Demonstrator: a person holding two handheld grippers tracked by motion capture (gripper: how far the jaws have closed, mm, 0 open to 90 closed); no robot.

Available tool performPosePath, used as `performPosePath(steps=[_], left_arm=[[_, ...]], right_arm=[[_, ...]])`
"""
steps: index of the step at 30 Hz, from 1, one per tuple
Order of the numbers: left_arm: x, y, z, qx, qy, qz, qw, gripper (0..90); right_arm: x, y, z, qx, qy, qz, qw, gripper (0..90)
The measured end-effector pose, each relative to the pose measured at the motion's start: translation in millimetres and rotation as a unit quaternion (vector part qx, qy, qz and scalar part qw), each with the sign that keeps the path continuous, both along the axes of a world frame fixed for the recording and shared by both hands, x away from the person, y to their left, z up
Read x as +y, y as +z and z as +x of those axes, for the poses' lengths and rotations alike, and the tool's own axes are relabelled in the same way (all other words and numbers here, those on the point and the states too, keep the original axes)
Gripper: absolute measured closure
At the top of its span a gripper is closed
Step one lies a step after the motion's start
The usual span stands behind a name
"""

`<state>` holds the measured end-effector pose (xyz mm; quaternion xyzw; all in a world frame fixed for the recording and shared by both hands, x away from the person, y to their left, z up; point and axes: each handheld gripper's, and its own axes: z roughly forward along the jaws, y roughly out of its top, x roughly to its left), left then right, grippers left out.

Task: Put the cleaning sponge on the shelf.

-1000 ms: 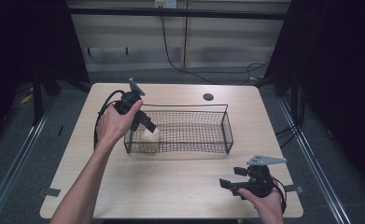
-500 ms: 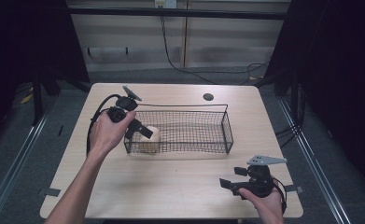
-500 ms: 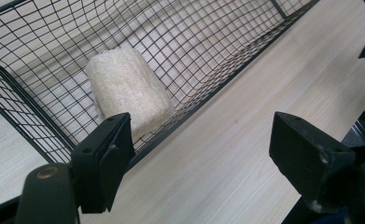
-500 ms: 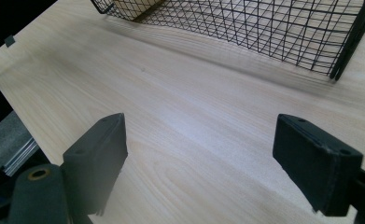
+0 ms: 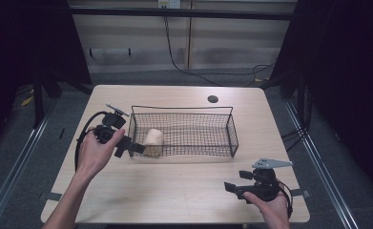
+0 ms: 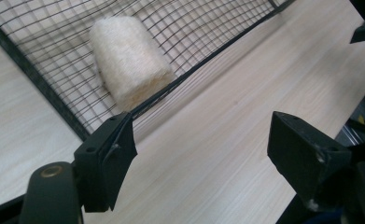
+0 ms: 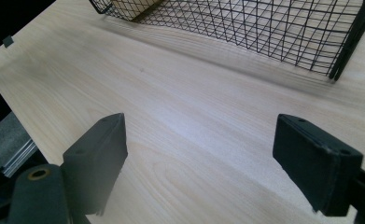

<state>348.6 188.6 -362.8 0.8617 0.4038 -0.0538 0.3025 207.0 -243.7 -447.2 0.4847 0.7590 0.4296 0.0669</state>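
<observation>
Sponge (image 5: 153, 140) lies inside the wire basket (image 5: 232, 131), at its left end. Nearest, the right gripper (image 5: 238, 182) hovers over the table (image 5: 184, 191), jaws spread. Farther, the left gripper (image 5: 128, 147) sits beside the basket, jaws spread, empty.

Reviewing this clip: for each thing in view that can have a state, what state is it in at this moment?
Left gripper: open, fingers apart, nothing between them, held just outside the basket's left end.
Right gripper: open, nothing held, low over the table's near right corner.
Wire basket: upright on the table, holding one item.
Pale roll: lying on its side in the basket's left end, not gripped.
Table: bare light wood around the basket.
</observation>
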Motion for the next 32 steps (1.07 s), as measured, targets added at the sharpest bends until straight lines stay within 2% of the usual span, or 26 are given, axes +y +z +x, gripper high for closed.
performPosePath(steps=[1,3,6,9,12,15,17,19,20,21,22,23,26,29,32], left_arm=[[1.8,-2.2,-3.4,-0.005,0.006,0.0,1.0,23.2],[7.7,-6.5,-9.5,0.005,0.012,-0.015,0.9998,23.2],[17.8,-11.9,-21.6,-0.007,0.027,-0.021,0.9994,23.2],[26.6,-18.3,-29.7,-0.005,0.035,-0.038,0.9986,23.1],[34.2,-23.0,-38.4,-0.019,0.05,-0.041,0.9977,22.7],[39.9,-28.8,-48.1,-0.024,0.045,-0.047,0.9976,20.8],[44.8,-32.9,-55.1,-0.025,0.044,-0.061,0.9968,20.8],[48.3,-39.3,-66.4,-0.046,0.064,-0.058,0.9952,20.5],[50.0,-43.8,-71.0,-0.042,0.061,-0.068,0.9949,20.5],[51.8,-48.4,-75.0,-0.04,0.052,-0.063,0.9958,20.5],[52.6,-52.5,-78.4,-0.043,0.052,-0.049,0.9965,20.5],[54.5,-56.4,-80.9,-0.04,0.05,-0.046,0.9969,20.5],[60.7,-66.2,-87.6,-0.041,0.056,-0.05,0.9963,20.5],[64.9,-73.8,-94.9,-0.054,0.06,-0.042,0.9959,20.5],[69.1,-83.2,-102.2,-0.044,0.052,-0.047,0.9966,20.5]], right_arm=[[0.2,0.0,-0.1,0.0,0.001,0.0,1.0,17.8],[0.4,-0.2,0.3,0.001,0.001,-0.001,1.0,17.8],[0.1,-0.2,0.3,0.0,0.0,0.0,1.0,17.8],[-0.4,-0.4,0.6,0.003,-0.003,0.0,1.0,17.8],[0.0,-0.5,1.0,0.001,-0.002,0.0,1.0,17.8],[-0.1,-0.6,0.9,0.002,-0.002,0.0,1.0,17.8],[-0.5,-1.0,1.6,0.002,-0.003,-0.001,1.0,17.8],[-0.4,-0.2,0.9,0.003,-0.006,0.0,1.0,17.8],[-0.5,-0.1,0.6,0.003,-0.005,0.0,1.0,17.8],[-0.7,-0.4,0.7,0.002,-0.005,0.0,1.0,17.8],[-0.9,-0.5,0.9,0.004,-0.005,-0.001,1.0,17.8],[-0.9,-0.5,1.0,0.003,-0.006,-0.001,1.0,17.8],[-0.1,-0.5,1.2,0.002,-0.004,0.0,1.0,17.8],[0.2,-0.3,1.4,0.003,-0.005,-0.001,1.0,17.8],[-0.2,-0.8,1.5,0.002,-0.004,-0.002,1.0,17.7]])
